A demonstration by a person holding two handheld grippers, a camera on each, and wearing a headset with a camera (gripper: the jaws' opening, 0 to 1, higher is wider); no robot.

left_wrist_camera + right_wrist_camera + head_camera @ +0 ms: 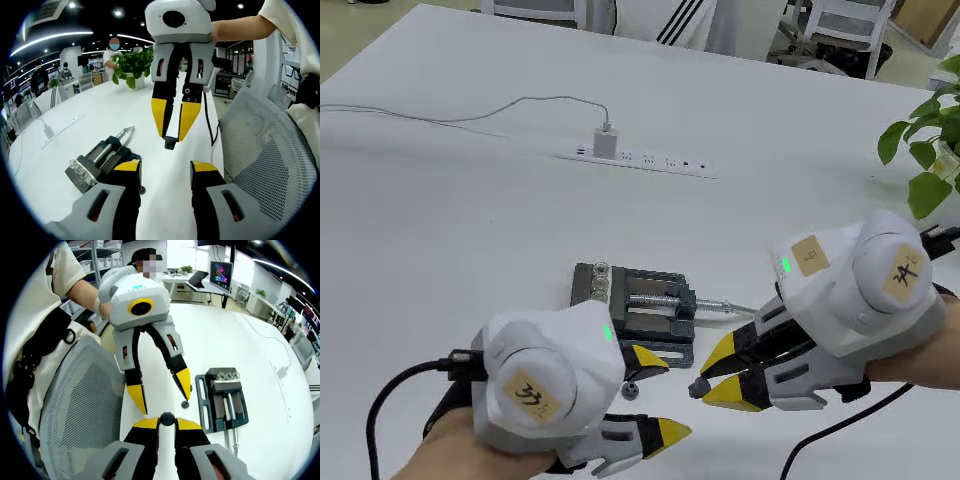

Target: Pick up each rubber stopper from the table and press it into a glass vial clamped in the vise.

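The right claw (pixel 710 380) is pressed together on a stopper (pixel 167 418), a small dark grey rubber plug with a rounded end. It is pinched at the very tips of the yellow-capped jaws and held above the smooth white worktop (pixel 470 230). In the head view this claw's long axis runs leftward, so the plug points toward the left claw (pixel 658 394), which is spread with nothing between its jaws. A second stopper (pixel 631 390) of the same dark rubber lies on the worktop between the two claws, just in front of the vise (pixel 650 310). The vise is blocky, dull grey metal, and its screw and slim shiny handle lie along the worktop toward the right claw. A short row of glass vials (pixel 601 280) stands upright, mouths up, clamped at the vise's left end.
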